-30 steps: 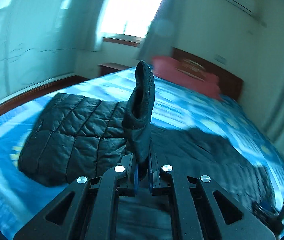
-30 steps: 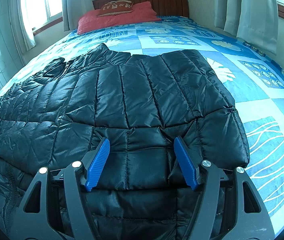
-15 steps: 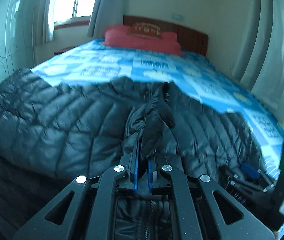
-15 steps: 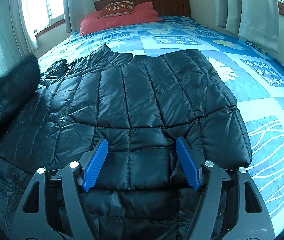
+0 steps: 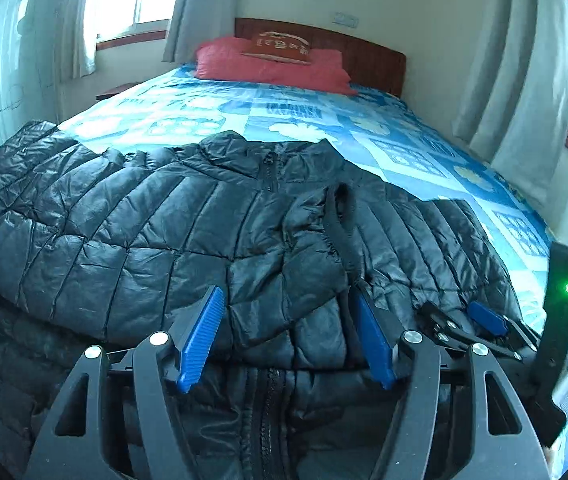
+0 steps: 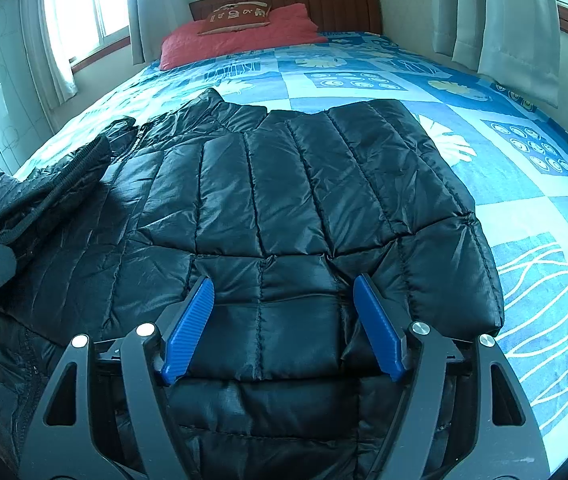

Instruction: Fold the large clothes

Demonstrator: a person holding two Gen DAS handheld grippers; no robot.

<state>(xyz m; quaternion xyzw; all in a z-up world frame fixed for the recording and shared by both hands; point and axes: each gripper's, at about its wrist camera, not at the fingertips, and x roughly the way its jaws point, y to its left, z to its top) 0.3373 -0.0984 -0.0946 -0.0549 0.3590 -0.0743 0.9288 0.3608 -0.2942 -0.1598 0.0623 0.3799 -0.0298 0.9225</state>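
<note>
A black quilted jacket (image 5: 132, 216) (image 6: 284, 200) lies spread on the bed. One sleeve is folded across its front, and the ribbed cuff (image 5: 340, 216) (image 6: 44, 192) rests on the jacket. My left gripper (image 5: 284, 294) hovers low over the folded sleeve. Its jaws are opening, and the pads do not press the fabric lying between and under them. The cuff ends just beside its right finger (image 5: 372, 340). My right gripper (image 6: 282, 284) (image 5: 484, 320) stands open over the jacket's folded right side, holding nothing.
The bed has a blue patterned cover (image 6: 524, 184) and a red pillow (image 5: 268, 64) (image 6: 240, 36) against a wooden headboard (image 6: 340, 4). Curtains (image 6: 496, 20) and windows flank the bed. Bare cover lies to the jacket's right and beyond its collar.
The left gripper carried the sleeve cuff across and down onto the jacket, then opened and let it go. The right gripper stayed in place, open.
</note>
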